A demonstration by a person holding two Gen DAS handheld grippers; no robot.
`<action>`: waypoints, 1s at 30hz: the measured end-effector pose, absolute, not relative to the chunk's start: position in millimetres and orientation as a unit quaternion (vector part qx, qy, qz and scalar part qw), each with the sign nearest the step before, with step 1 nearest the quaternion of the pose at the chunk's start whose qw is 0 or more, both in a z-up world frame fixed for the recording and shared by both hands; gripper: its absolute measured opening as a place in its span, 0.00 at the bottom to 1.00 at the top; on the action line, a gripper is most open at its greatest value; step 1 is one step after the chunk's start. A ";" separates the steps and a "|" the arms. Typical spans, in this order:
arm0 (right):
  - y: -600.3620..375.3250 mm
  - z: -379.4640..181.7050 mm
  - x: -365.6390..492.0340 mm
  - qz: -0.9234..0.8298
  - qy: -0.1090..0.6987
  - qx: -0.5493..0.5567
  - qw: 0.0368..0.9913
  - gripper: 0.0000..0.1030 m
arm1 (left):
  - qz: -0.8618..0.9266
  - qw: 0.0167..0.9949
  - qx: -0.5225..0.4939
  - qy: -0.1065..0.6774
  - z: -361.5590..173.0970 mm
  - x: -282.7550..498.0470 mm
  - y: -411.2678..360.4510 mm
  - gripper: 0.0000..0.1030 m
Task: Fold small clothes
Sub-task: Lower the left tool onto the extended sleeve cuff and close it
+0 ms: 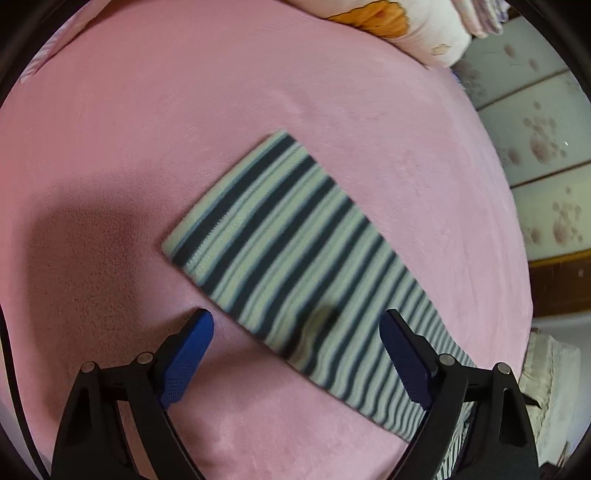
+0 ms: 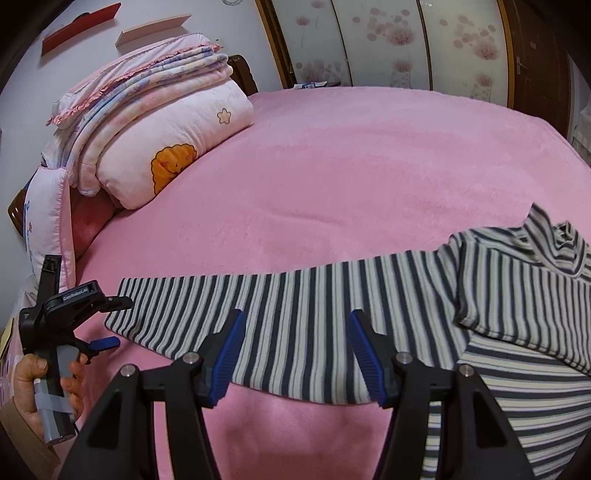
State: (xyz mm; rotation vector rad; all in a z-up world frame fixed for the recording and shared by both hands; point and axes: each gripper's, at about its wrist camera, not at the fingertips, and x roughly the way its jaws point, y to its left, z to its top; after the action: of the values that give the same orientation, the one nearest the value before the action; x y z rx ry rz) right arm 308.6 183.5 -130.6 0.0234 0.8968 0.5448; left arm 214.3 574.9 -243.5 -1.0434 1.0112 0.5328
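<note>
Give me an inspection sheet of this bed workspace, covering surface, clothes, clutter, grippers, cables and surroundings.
Surface: pink plush bedspread, smooth.
Job's things: navy-and-white striped knit top, one long sleeve stretched flat, the other folded across the body.
Clutter: stack of folded pink quilts at the head of the bed.
Grippers: left gripper open, blue fingers straddling the sleeve's edge near the cuff; right gripper open over the sleeve, nothing clamped.
Cables: nothing seen.
Surroundings: floral sliding wardrobe doors, white wall with small shelves.
</note>
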 end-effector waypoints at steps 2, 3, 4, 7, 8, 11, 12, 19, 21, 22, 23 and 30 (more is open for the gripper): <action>187.8 -134.8 309.0 0.263 0.431 0.013 0.863 0.56 | 0.248 0.711 -0.473 0.458 -248.8 217.1 575.9 0.87; 189.3 -136.1 308.7 0.265 0.432 0.013 0.862 0.56 | 0.253 0.711 -0.471 0.457 -251.4 219.1 576.0 0.87; 190.9 -137.5 308.0 0.267 0.433 0.012 0.861 0.56 | 0.257 0.711 -0.469 0.457 -254.6 221.1 576.4 0.87; 193.5 -141.6 304.7 0.271 0.433 0.007 0.859 0.56 | 0.268 0.717 -0.454 0.456 -258.2 225.1 575.4 0.82; 193.1 -142.5 304.1 0.271 0.433 0.005 0.859 0.56 | 0.277 0.720 -0.442 0.457 -257.6 226.4 573.8 0.65; 188.6 -145.0 303.3 0.271 0.436 0.006 0.858 0.56 | 0.278 0.729 -0.423 0.460 -257.2 228.6 572.6 0.08; 186.3 -145.6 303.0 0.270 0.436 0.006 0.858 0.56 | 0.272 0.731 -0.431 0.454 -257.0 228.1 572.8 0.05; 160.6 -143.7 300.1 0.260 0.437 0.015 0.861 0.56 | 0.271 0.780 -0.385 0.413 -220.5 229.6 539.9 0.04; 148.6 -140.8 297.6 0.257 0.433 0.015 0.863 0.56 | 0.256 0.797 -0.373 0.399 -203.1 234.7 522.1 0.04; 138.6 -138.1 295.6 0.253 0.430 0.012 0.867 0.56 | 0.245 0.808 -0.364 0.394 -191.9 239.4 511.7 0.04; 131.7 -136.1 294.1 0.250 0.426 0.011 0.869 0.56 | 0.231 0.818 -0.355 0.389 -180.2 244.7 497.8 0.04; 52.2 -120.0 281.9 0.208 0.408 0.020 0.889 0.56 | 0.119 0.868 -0.321 0.360 -110.5 281.1 393.7 0.04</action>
State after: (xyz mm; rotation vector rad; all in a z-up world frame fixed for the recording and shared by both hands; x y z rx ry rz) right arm 281.9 52.2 -120.0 0.0410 0.8469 0.4318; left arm 281.1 393.7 -110.5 -0.6712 0.7532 0.2496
